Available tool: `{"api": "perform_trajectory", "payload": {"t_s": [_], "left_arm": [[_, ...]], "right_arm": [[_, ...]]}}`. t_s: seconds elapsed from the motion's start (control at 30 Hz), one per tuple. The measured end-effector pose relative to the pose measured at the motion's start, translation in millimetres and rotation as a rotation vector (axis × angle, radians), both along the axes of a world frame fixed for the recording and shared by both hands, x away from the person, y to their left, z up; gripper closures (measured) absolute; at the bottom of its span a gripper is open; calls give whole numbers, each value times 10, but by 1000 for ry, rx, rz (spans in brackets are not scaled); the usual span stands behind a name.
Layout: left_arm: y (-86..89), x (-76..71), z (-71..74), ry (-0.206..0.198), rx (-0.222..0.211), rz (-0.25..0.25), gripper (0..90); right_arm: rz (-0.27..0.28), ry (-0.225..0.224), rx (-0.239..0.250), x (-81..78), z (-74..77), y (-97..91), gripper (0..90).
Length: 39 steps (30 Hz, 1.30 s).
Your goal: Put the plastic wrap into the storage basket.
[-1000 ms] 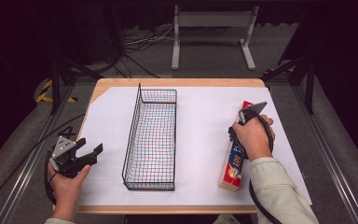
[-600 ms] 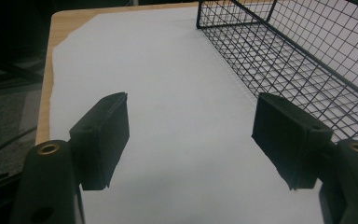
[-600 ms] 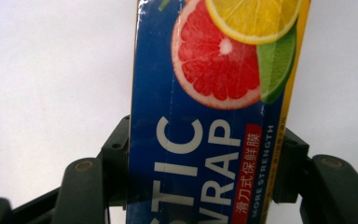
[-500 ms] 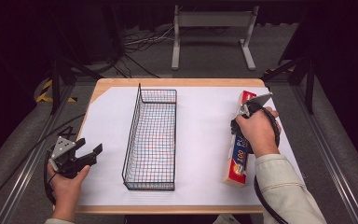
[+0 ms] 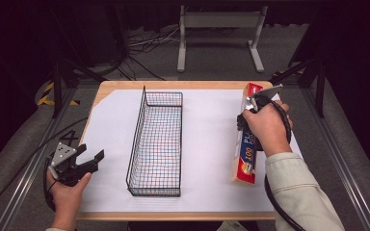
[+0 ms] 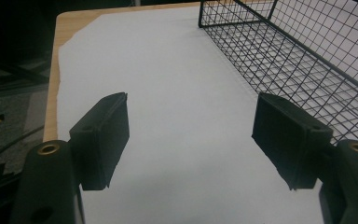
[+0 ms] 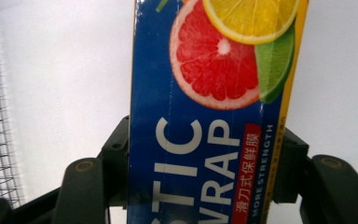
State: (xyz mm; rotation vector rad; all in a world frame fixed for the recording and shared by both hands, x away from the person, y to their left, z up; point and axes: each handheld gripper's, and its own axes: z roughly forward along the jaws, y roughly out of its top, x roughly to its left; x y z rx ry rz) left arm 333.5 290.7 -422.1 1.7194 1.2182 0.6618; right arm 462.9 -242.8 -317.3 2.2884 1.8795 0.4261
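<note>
Right gripper view has the long blue cardboard plastic-wrap box (image 7: 209, 116) clamped across its width between the two black jaws of the right gripper (image 7: 205, 163). Over the table's right edge the box tilts, far end raised. It looks light and stiff, though its glossy faces may slip and thin card dents; a grip nearer its middle would balance it better. The left gripper (image 5: 89, 161) hangs released at the near left corner, beside the black wire basket (image 5: 156, 139).
</note>
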Motion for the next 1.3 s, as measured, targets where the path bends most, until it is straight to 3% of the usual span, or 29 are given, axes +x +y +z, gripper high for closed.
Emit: {"api": "perform_trajectory", "payload": {"t_s": [0.33, 0.43, 0.53, 0.83, 1.07, 1.3], "left_arm": [[89, -124, 0, -6, 3, 15, 271], [103, -145, 0, -5, -3, 18, 268], [56, -172, 25, -26, 9, -3, 263], [-24, -167, 42, -43, 48, -49, 253], [-34, -160, 44, -52, 52, -43, 254], [-44, -145, 22, -47, 66, -32, 265]], "right_arm": [[81, -23, 1, 74, 126, 313, 411], [129, -27, 1, 95, 174, 465, 411], [150, -33, 5, 104, 217, 581, 411], [218, -38, -13, 127, 338, 919, 411], [273, -51, -8, 143, 403, 1158, 411], [289, -62, -16, 157, 459, 1347, 411]]}}
